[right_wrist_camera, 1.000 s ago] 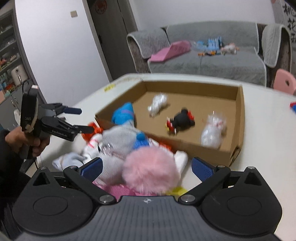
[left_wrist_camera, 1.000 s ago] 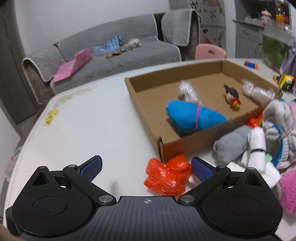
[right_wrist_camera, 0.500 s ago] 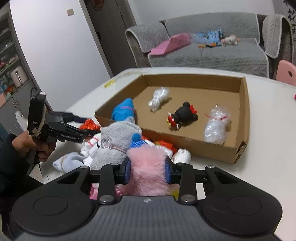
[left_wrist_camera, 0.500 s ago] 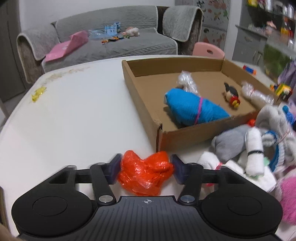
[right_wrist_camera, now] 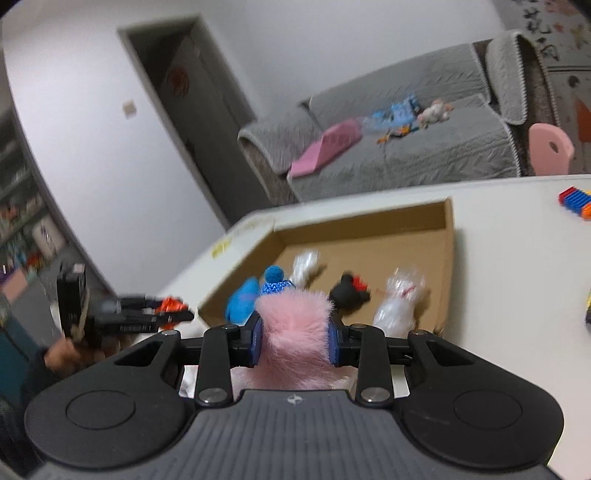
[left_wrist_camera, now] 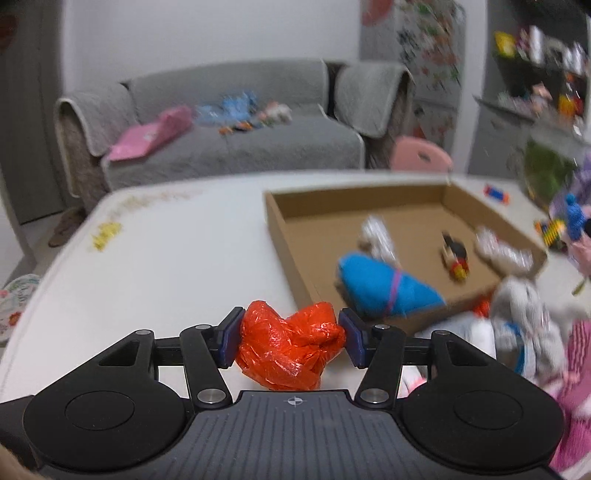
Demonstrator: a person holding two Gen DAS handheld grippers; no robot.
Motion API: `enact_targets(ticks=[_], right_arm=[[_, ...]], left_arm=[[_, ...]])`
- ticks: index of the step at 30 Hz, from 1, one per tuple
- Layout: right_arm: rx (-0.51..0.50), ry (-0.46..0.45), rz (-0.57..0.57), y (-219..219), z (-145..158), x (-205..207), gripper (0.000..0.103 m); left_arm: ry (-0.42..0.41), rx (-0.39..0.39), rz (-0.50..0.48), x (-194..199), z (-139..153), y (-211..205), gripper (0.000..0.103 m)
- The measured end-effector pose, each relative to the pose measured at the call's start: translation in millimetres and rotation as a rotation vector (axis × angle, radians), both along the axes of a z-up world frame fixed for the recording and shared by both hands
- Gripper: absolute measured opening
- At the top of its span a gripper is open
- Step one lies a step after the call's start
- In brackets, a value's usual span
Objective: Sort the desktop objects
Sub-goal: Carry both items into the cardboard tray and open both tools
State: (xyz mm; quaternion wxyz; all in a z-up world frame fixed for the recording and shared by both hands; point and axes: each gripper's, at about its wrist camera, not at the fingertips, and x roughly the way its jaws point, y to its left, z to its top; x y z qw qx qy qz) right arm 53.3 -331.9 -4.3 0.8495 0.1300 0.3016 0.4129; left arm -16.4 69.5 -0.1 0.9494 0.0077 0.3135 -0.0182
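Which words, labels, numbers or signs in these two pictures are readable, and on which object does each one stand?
No text reads with certainty.
White lettering on the side of the left tongs, seen from the right wrist camera: too blurred to read.
Round red emblem on the dark door: blurred, unreadable.
Dark characters on the wall poster behind the grey sofa: blurred, unreadable.
Crumpled orange plastic bag, fluffy pink toy, brown cardboard tray: no print visible.

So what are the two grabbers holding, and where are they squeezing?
The left gripper squeezes the crumpled orange plastic bag by its two sides. The right gripper pinches the pink fluffy toy across its sides.
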Motion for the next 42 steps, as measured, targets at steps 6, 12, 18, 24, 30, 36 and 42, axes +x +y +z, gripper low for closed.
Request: enact_targets(ticks=[6, 12, 18, 24, 30, 36, 42], right_arm=[[0.096, -0.043, -0.102, -15, 13, 8, 0.03], [0.137, -0.082, -0.11, -13, 25, 17, 0.03], [0.15, -0.094, -0.121, -17, 27, 25, 0.03], [0.15, -0.123, -0.12, -15, 34, 29, 0.03], [0.148, -0.135, -0.122, -9, 37, 41, 0.03], [0.136, -0.133, -0.128, -2, 36, 54, 0.03], [0.11, -0.115, -0.139, 13, 30, 73, 0.03]], left_arm=[[-0.037, 0.016, 0.014, 6, 17, -10, 0.061], [-0.038, 0.046, -0.03, 19, 28, -32, 0.061], [-0.029, 0.068, -0.05, 38, 34, -44, 0.061], [-0.01, 0.082, -0.061, 61, 32, -52, 0.061], [-0.003, 0.099, -0.084, 88, 35, -61, 0.061], [0.002, 0.101, -0.11, 112, 34, -72, 0.061], [0.035, 0.07, -0.133, 138, 25, -85, 0.061]])
